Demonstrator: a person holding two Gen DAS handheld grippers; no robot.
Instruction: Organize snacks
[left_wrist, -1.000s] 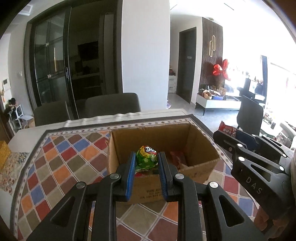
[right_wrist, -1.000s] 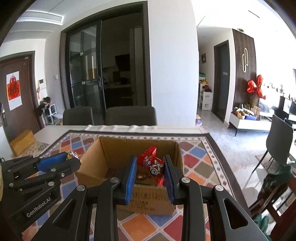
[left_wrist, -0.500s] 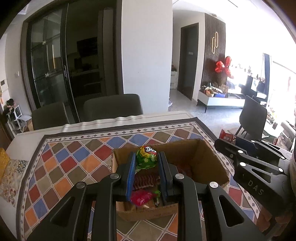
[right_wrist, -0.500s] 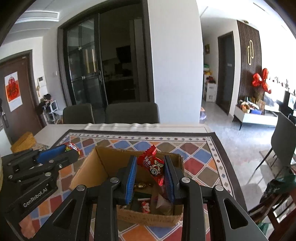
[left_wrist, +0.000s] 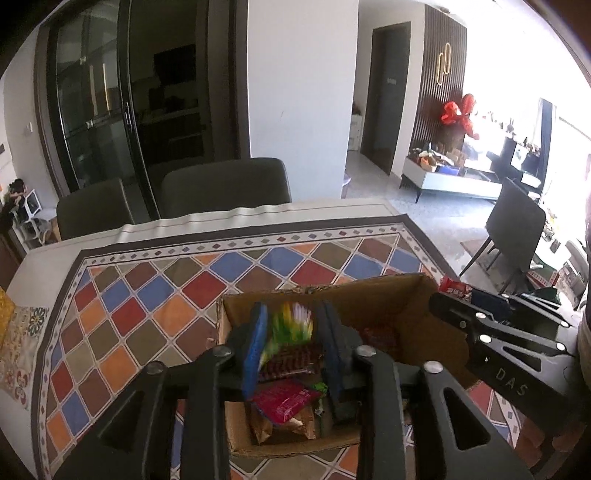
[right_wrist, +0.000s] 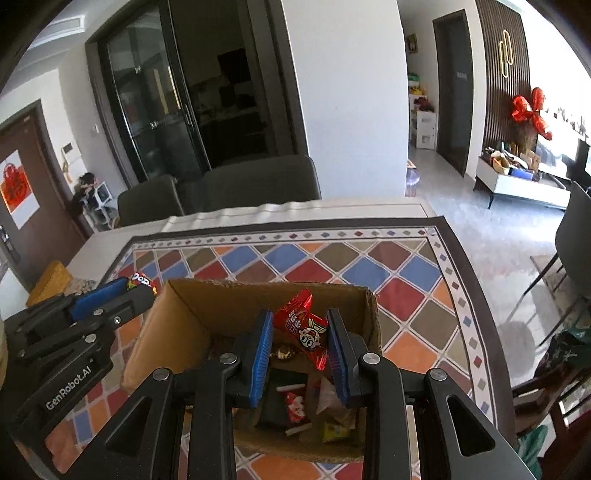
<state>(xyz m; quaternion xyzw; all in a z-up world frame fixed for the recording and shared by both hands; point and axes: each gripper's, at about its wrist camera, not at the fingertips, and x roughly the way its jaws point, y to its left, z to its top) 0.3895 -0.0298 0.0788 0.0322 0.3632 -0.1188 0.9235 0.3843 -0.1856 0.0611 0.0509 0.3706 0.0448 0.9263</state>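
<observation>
An open cardboard box (left_wrist: 373, 295) (right_wrist: 207, 306) stands on the patterned tablecloth and holds several snack packets. My left gripper (left_wrist: 291, 332) is over the box; its jaws have parted and a green snack bag (left_wrist: 288, 332), blurred, is slipping between them. My right gripper (right_wrist: 299, 332) is also over the box, its jaws spread slightly around a red snack packet (right_wrist: 301, 326) that still sits between the blue pads (right_wrist: 263, 345). Each gripper shows at the edge of the other's view.
The colourful diamond-pattern tablecloth (left_wrist: 177, 291) (right_wrist: 402, 273) covers the table around the box. Two dark chairs (left_wrist: 221, 188) stand at the far edge. A yellow box (right_wrist: 50, 280) lies at the far left. The table's right edge drops to the floor.
Both grippers rose and tilted down over the box, so its contents show. The left jaws widened and the green bag started to drop. The right jaws widened a little.
</observation>
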